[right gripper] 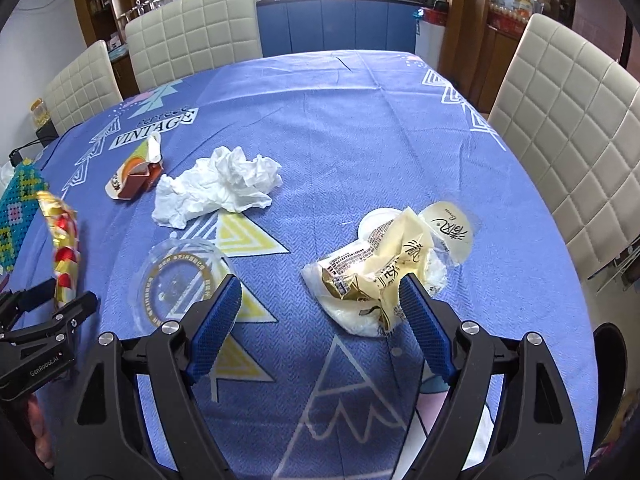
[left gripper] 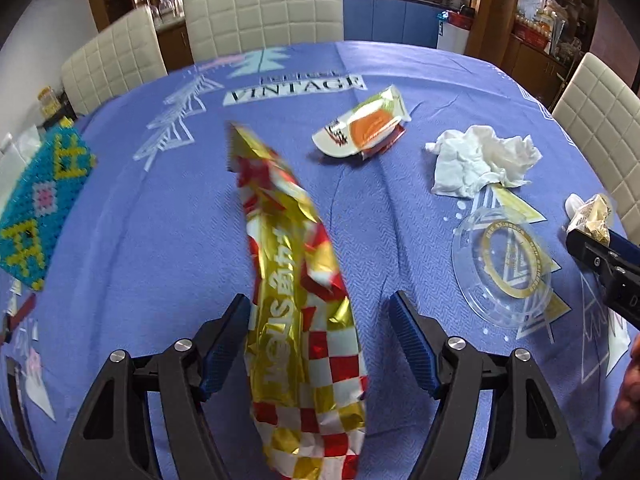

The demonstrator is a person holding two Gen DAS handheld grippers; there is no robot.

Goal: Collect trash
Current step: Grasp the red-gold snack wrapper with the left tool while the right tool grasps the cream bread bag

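Left wrist view: the left gripper (left gripper: 318, 320), fingers spread, is framing a gold-and-red wrapper (left gripper: 296, 280) between them. Right gripper (right gripper: 320, 308), fingers spread, is hovering over the counter (right gripper: 360, 128) near a yellow wrapper (right gripper: 384, 264).

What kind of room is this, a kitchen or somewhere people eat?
Most likely a home dining room beside a kitchen. A big table with a blue tablecloth has padded cream chairs around it, and blue cabinets under a cluttered counter stand behind.
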